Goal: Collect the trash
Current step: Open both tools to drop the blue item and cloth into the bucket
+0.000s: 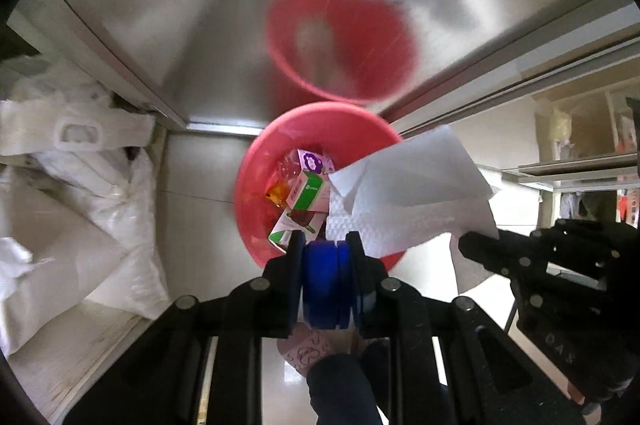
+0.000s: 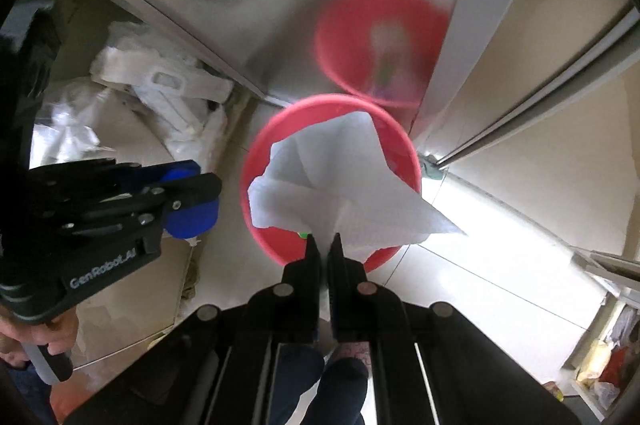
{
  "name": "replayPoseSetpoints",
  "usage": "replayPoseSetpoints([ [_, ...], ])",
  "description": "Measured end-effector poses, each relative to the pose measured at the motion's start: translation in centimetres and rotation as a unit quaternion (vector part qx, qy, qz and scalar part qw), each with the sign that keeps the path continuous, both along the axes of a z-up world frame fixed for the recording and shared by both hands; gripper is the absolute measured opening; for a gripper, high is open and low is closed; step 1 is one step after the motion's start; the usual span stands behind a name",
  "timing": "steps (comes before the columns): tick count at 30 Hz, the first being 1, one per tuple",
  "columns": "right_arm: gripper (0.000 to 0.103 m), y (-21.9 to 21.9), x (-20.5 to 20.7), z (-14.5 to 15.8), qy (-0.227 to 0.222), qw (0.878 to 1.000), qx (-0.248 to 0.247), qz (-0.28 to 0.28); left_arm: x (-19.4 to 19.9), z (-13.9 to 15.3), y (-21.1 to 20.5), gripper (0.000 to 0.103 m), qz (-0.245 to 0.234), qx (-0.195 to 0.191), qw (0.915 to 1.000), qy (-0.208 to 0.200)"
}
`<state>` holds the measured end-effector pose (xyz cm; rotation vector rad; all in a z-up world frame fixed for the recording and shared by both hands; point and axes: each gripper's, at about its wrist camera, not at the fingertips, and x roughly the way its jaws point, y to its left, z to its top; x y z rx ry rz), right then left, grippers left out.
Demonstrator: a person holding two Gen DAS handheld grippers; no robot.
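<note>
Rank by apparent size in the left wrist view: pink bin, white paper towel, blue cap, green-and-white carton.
1. pink bin
2. white paper towel, though nearer the camera, so unsure
3. blue cap, also close-up
4. green-and-white carton

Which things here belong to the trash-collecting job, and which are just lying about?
Part of the job:
- red bin
- white paper towel, in the right gripper
- blue cap, in the left gripper
- small cartons in the bin

Lying about:
- white plastic bags
- shelves
</note>
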<state>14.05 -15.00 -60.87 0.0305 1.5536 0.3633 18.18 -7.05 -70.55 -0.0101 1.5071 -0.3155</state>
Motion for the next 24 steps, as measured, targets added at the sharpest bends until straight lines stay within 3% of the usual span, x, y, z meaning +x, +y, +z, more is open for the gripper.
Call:
replayPoseSetpoints([
  [7, 0.003, 0.5, -0.1, -4.3, 0.001, 1.0, -0.002, 0.021, 0.5, -4.3, -0.4, 0.018, -0.002, 0.005, 1.0, 0.0],
  [21, 0.003, -1.4, -0.5, -6.8, 0.021, 1.0, -0.001, 0.016, 0.4, -8.6, -0.7, 0.021, -0.023, -0.006, 0.9996, 0.013],
  [22, 0.008, -1.4, -0.5, -6.8, 0.021, 1.0, 0.0, 0.017, 0.4, -8.8, -0.7, 0.025, -0.023, -0.006, 0.9996, 0.016],
  [24, 0.034, -1.5, -0.6, -6.8, 0.016, 1.0, -0.002, 0.018, 0.0, -8.7, -0.6, 0.031, -0.026, -0.007, 0.9994, 0.021],
])
